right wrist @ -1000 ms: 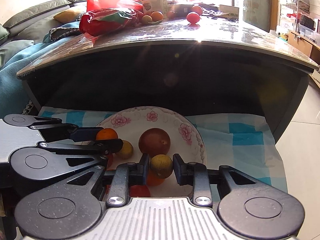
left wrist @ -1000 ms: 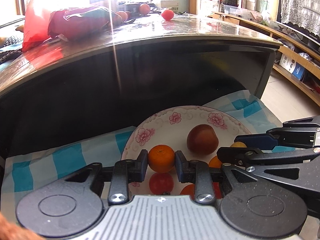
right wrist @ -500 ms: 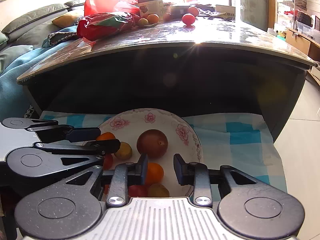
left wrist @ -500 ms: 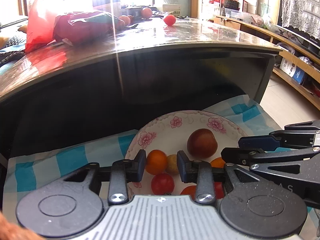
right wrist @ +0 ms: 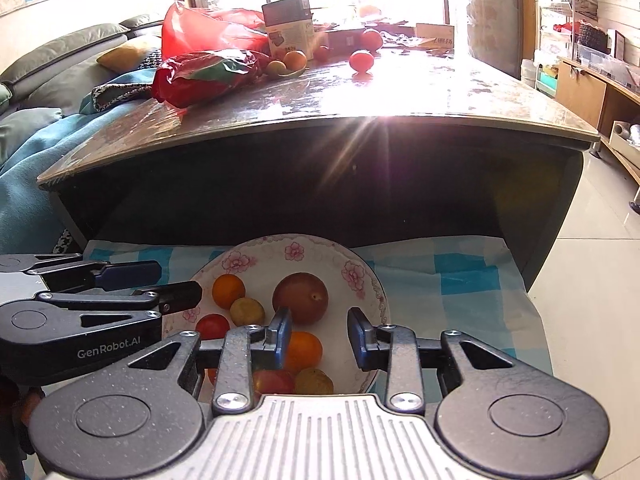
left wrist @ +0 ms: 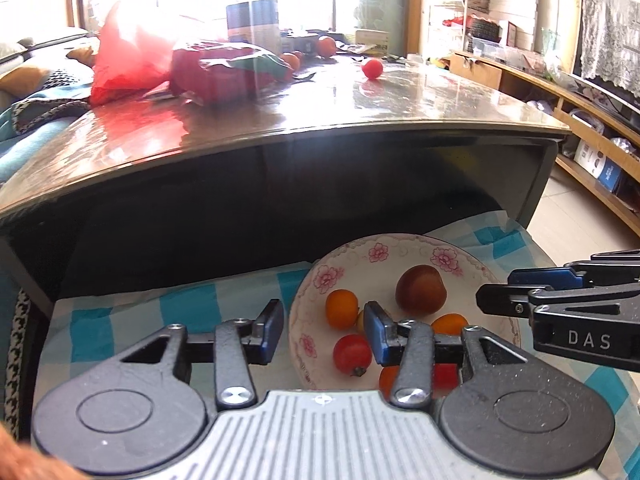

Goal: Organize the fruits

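Note:
A white floral plate (left wrist: 460, 264) (right wrist: 372, 280) sits on a blue checked cloth (left wrist: 160, 304) (right wrist: 448, 280) below a dark table. It holds several small fruits: a brown-red round fruit (left wrist: 420, 290) (right wrist: 300, 298), oranges (left wrist: 341, 308) (right wrist: 228, 290), a red tomato (left wrist: 352, 354) (right wrist: 212, 326) and yellowish fruits (right wrist: 247, 311). My left gripper (left wrist: 324, 330) is open and empty over the plate's left rim. My right gripper (right wrist: 320, 336) is open and empty above the plate. Each gripper shows in the other's view (left wrist: 560, 308) (right wrist: 120, 300).
The glossy tabletop (left wrist: 400, 112) (right wrist: 400, 112) carries red plastic bags (left wrist: 132, 60) (right wrist: 200, 76), a box (right wrist: 289, 28), a loose red tomato (left wrist: 372, 68) (right wrist: 361, 61) and more fruits (right wrist: 294, 60). A sofa (right wrist: 60, 64) is at left, shelves (left wrist: 580, 120) at right.
Both grippers opened, releasing an orange and a yellowish fruit onto the plate, then pulled back and rose. The left gripper shifted left.

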`<state>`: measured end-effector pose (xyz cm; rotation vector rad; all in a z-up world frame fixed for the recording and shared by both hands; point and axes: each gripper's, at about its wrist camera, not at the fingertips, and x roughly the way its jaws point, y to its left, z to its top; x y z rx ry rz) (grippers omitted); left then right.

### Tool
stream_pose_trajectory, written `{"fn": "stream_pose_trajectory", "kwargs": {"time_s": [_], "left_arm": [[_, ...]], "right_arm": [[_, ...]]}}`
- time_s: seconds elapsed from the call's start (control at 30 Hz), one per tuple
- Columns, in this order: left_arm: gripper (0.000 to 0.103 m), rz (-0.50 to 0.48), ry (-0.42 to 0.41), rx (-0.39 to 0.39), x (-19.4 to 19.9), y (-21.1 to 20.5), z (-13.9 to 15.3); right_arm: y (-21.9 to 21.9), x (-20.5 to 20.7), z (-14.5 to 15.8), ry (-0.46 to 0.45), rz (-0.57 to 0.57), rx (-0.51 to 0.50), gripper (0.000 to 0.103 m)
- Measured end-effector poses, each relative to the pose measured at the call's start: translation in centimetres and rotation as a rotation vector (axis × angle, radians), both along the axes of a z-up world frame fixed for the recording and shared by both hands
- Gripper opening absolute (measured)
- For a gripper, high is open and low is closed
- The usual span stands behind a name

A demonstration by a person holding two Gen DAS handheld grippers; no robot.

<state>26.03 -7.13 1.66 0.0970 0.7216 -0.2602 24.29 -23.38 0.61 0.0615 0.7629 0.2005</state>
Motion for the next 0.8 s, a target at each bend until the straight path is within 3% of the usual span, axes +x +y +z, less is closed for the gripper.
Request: {"fn": "stream_pose_trajectory", "kwargs": {"time_s": [0.1,0.23,0.43,0.8], "left_arm": [[0.063,0.031,-0.016,0.001,-1.3,0.5,0.3],[0.086,0.087,-0.041,0.001,-3.5,1.1,0.8],[0.101,0.136,-0.061,0.028,-6.8,1.6,0.9],[0.103,0.197,-0.098,0.061,-12.2,1.2,1.5]], "right_arm": [[0.3,-0.7,0.6,-0.001,-0.005,-0.002,0.026],[0.8,-2.1,1.3,-0.003,-0.009,-0.013,0.026],[1.5,-5.2,1.7,0.004,-0.003,-0.038,0.029],[1.0,-10.5,2.3,0.018,-0.035,0.008,0.033]]}}
